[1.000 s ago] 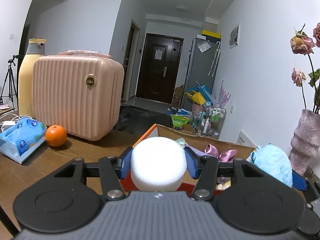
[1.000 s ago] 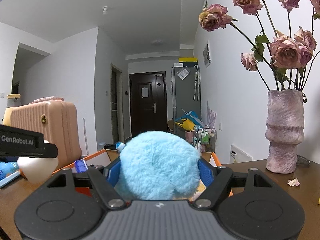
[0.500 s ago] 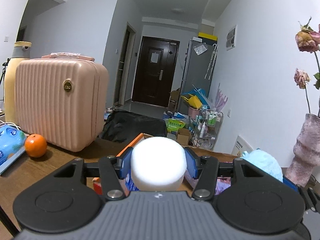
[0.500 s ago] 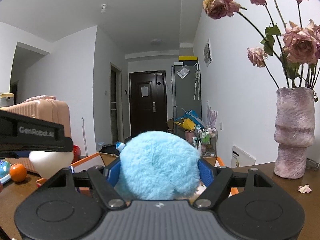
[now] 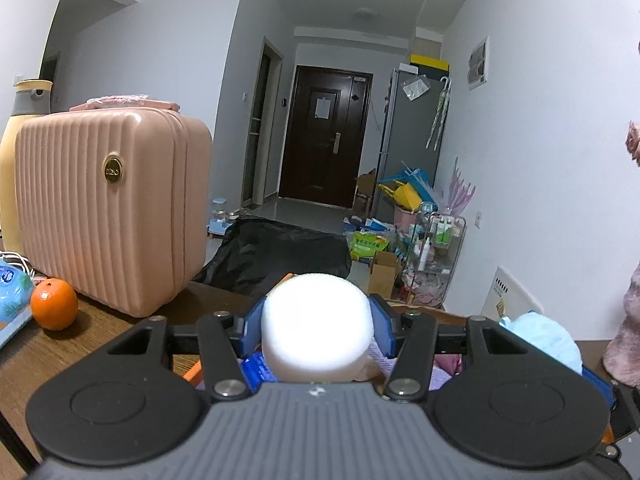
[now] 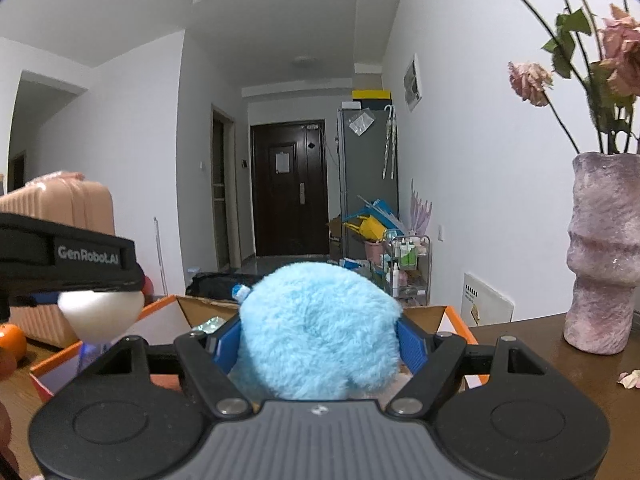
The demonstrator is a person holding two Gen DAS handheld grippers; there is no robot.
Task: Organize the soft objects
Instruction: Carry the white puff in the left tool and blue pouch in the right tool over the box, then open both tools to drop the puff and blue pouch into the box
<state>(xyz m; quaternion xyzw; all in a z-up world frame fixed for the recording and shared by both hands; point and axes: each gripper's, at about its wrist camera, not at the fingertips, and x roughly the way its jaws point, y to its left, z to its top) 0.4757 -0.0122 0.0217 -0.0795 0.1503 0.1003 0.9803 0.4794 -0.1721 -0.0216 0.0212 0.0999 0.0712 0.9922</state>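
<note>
My left gripper (image 5: 316, 326) is shut on a white foam ball (image 5: 316, 324) and holds it above the open cardboard box (image 6: 448, 314) with orange flaps. My right gripper (image 6: 318, 338) is shut on a fluffy light-blue plush (image 6: 320, 328) over the same box. In the right wrist view the left gripper (image 6: 64, 256) with the white ball (image 6: 100, 314) hangs at the left. In the left wrist view the blue plush (image 5: 540, 338) shows at the right. Soft purple and pink items (image 5: 448, 362) lie in the box, mostly hidden.
A pink ribbed case (image 5: 108, 212) stands on the brown table (image 5: 100, 340) at the left, with an orange (image 5: 54, 304), a blue tissue pack (image 5: 12, 300) and a cream bottle (image 5: 16, 120). A pink vase (image 6: 604, 248) of dried roses stands right. Petals (image 6: 630, 380) lie nearby.
Both grippers have risen and moved forward over the box, still holding their objects. The pink case and orange have shifted in the left view; the vase sits lower and closer in the right view.
</note>
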